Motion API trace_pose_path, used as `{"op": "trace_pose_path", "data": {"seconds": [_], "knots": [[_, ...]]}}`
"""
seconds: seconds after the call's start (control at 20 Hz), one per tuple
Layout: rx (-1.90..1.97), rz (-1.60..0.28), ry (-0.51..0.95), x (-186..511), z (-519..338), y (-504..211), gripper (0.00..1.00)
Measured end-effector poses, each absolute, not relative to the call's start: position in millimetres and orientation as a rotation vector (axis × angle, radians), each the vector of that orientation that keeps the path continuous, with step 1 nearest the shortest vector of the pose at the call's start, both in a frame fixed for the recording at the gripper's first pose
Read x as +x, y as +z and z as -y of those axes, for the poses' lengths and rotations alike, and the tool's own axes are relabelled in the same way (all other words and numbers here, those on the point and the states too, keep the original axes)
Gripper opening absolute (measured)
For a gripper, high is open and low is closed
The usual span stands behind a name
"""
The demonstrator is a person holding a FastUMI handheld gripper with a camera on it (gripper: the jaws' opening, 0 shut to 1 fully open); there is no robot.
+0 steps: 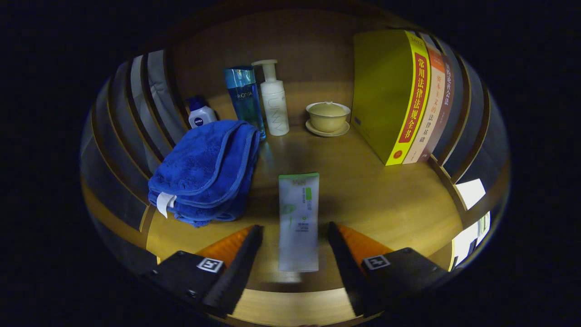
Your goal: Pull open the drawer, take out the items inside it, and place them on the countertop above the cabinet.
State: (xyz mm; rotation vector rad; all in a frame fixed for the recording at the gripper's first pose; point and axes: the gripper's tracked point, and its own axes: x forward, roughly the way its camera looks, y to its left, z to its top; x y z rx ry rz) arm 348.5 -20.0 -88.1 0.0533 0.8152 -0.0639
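Between the spread fingers of the gripper lies a white tube, flat on the wooden countertop, jaws wide and clear of it; blue towel just beside, bottles, lidded cup and books beyond; judged a release: withdraw straight back, keeping fingers apart, without nudging tube or towel.
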Motion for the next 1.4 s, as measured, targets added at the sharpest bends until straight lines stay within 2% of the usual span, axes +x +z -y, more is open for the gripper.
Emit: {"op": "trace_pose_path", "data": {"seconds": [0.05,0.45,0.9,1.2,1.4], "knots": [[0.057,-0.818,-0.065,346,20,-87,1.0],[0.053,-0.715,-0.021,316,15,-39,0.99],[0.0,-0.401,0.092,243,-11,62,0.98],[-0.01,-0.177,0.116,163,-8,70,0.99],[-0.021,-0.084,0.088,116,1,41,0.98]]}}
